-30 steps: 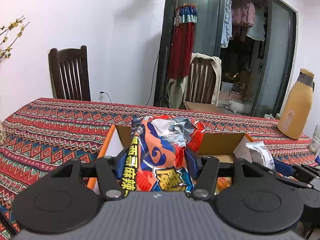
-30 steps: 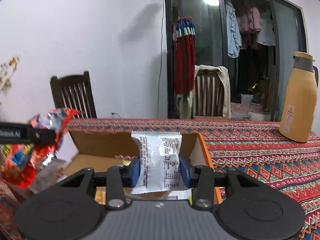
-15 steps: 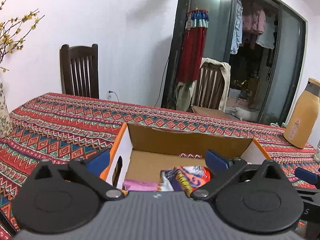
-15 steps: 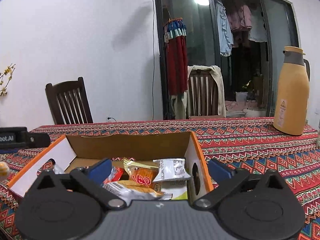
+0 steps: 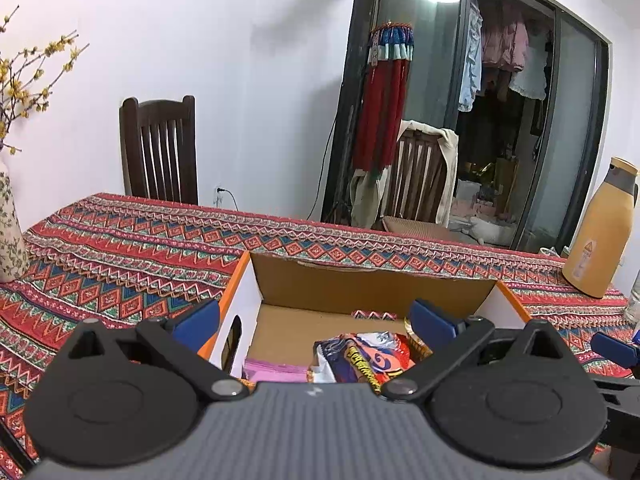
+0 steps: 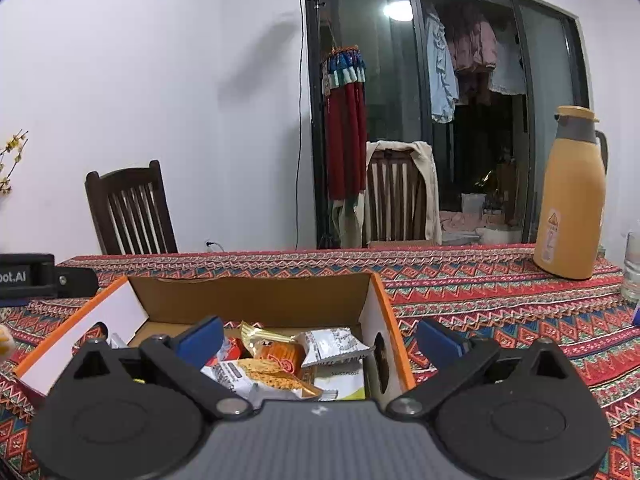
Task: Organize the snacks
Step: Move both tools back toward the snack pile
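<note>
Snack packets lie loose in the cardboard box [image 6: 256, 300] on the patterned tablecloth [image 6: 500, 300], and both your tongs hang over its near edge. Your left gripper [image 5: 316, 318] has just been opening and now stands spread wide with nothing between its pads; below it rest the red-and-blue spicy-snack bag [image 5: 362, 356] and a pink packet [image 5: 276, 370]. Your right gripper [image 6: 320, 338] has likewise just been opening, and its jaws are wide and empty above the grey-white sachet [image 6: 334, 346], the orange biscuit packet [image 6: 276, 354] and a noodle-snack pack [image 6: 268, 380]. These wrappers look light, crinkly and slick, and the contents probably crush easily. If you rearrange one, pinch it at a sealed end seam or across its flat middle, with gentle pressure, so the film does not slide out.
</note>
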The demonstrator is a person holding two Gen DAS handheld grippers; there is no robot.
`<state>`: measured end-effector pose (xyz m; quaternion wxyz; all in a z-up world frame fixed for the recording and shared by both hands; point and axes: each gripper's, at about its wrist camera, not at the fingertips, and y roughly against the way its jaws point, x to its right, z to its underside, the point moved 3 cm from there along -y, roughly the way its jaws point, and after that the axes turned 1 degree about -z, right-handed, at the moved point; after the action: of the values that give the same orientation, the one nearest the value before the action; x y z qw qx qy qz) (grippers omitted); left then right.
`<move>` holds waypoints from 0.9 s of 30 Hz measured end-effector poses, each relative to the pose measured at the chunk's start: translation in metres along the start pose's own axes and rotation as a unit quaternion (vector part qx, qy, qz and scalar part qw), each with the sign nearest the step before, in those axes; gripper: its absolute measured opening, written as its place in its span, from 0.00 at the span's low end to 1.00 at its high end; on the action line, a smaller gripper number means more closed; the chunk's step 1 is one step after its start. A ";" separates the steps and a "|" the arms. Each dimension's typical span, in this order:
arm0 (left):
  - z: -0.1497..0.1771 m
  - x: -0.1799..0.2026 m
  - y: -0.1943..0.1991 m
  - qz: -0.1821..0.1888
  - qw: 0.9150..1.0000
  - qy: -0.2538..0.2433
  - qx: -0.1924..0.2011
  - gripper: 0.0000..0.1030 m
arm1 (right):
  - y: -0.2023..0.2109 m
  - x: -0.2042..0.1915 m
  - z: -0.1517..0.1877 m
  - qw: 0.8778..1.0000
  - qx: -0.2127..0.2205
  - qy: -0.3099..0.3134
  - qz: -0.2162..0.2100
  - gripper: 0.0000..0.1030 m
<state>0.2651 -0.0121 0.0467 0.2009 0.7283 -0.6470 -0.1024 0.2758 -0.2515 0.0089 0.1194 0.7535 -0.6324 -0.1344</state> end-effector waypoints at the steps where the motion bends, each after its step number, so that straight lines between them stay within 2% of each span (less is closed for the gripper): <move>1: -0.002 0.001 0.003 0.000 1.000 -0.001 0.002 1.00 | 0.003 -0.001 -0.002 1.000 0.002 0.001 0.000 1.00; 10: -0.009 0.004 0.034 0.001 1.000 -0.004 0.010 1.00 | 0.042 -0.005 -0.006 1.000 0.015 0.004 -0.010 1.00; 15: 0.001 0.007 0.053 0.000 1.000 -0.021 -0.005 1.00 | 0.066 -0.004 0.003 1.000 0.013 0.012 -0.013 1.00; 21: 0.032 0.009 0.076 0.004 0.999 -0.027 -0.040 1.00 | 0.096 0.003 0.027 1.000 0.001 0.005 -0.015 1.00; 27: 0.067 0.012 0.094 -0.005 0.996 -0.050 -0.068 1.00 | 0.119 0.013 0.065 0.999 -0.034 -0.005 -0.027 1.00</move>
<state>0.1542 -0.0426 0.0275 0.2168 0.7105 -0.6440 -0.1830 0.1454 -0.2853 -0.0105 0.1382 0.7651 -0.6075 -0.1625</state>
